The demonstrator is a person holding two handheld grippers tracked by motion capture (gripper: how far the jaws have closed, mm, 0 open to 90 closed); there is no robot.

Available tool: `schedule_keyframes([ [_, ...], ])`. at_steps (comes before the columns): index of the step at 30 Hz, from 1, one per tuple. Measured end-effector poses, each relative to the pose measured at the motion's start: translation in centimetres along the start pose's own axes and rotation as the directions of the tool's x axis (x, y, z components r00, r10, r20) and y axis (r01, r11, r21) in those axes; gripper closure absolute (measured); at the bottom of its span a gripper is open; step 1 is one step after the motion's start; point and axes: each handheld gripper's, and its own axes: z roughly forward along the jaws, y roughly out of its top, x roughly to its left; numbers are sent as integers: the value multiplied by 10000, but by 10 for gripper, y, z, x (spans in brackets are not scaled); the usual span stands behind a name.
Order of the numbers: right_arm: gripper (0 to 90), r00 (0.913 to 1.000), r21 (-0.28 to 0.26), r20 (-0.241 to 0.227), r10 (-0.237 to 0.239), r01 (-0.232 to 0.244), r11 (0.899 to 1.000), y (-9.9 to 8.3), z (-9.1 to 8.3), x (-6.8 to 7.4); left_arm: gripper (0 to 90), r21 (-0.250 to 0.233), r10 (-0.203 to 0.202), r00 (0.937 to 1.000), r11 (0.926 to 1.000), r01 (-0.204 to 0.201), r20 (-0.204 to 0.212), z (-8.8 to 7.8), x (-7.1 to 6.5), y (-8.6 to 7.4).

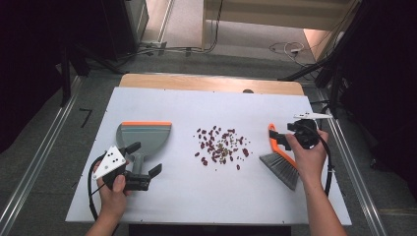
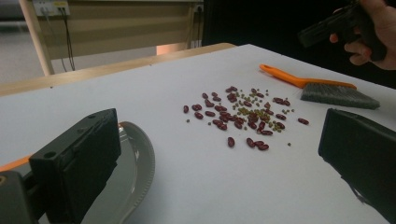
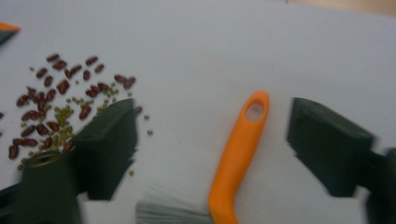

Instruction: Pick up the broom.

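Observation:
A pile of red and small green beans (image 1: 221,145) (image 2: 243,116) (image 3: 56,107) lies mid-table. A grey dustpan (image 1: 145,133) (image 2: 137,163) with an orange lip sits to its left, handle toward me. My left gripper (image 1: 144,159) (image 2: 219,154) hovers open at that handle, one jaw on each side, without touching it. A hand brush (image 1: 284,166) (image 2: 327,91) with an orange handle (image 3: 238,149) and grey bristles lies to the right of the beans. My right gripper (image 1: 278,141) (image 3: 215,112) is open, its jaws straddling the orange handle without touching it.
The white board (image 1: 196,196) covers a wooden table whose far edge (image 1: 211,82) shows. Cables and dark stands lie on the floor beyond and to both sides. Metal rails (image 1: 354,167) run along the table's left and right.

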Motion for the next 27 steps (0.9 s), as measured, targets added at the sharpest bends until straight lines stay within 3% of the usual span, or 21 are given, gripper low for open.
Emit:
schedule_keyframes([
  [2, 372, 9993, 331, -203, 302, -296, 9990, -4, 5, -3, 0, 28, 11, 10000, 10000, -11, -7, 0, 0, 0],
  [3, 399, 9992, 413, -89, 388, -384, 9984, -6, 7, -4, 0, 36, 12, 10000, 10000, -12, 6, 0, -1, 0],
  [6, 401, 9979, 1332, 590, 250, -326, 9905, -10, 14, -4, 0, 65, 29, 10000, 10000, -30, 34, 1, -1, 0],
  [8, 455, 9979, 1759, 588, 267, -367, 9837, -13, 18, -4, 0, 104, 50, 10000, 9999, -51, 57, 1, -1, 0],
  [12, 523, 9966, 2191, 803, 177, -350, 9751, -20, 21, -4, 0, 134, 26, 10000, 9999, -27, 76, 2, -1, -1],
  [14, 547, 9978, 2383, 662, -8, -150, 9711, -22, 22, -3, 0, 136, 38, 10000, 9999, -39, 82, 3, -1, -1],
  [20, 557, 9968, 2740, 796, -60, -160, 9616, -25, 30, 0, 0, 155, 21, 9999, 9999, -22, 101, 3, -1, -2],
  [22, 590, 9916, 2936, 1262, -293, -91, 9559, -28, 35, 1, 0, 162, 20, 9999, 9999, -22, 104, 4, -1, -2],
  [27, 614, 9899, 3156, 1322, -521, 78, 9488, -31, 37, 5, 0, 115, 29, 10000, 9999, -30, 79, 2, -1, -1],
])
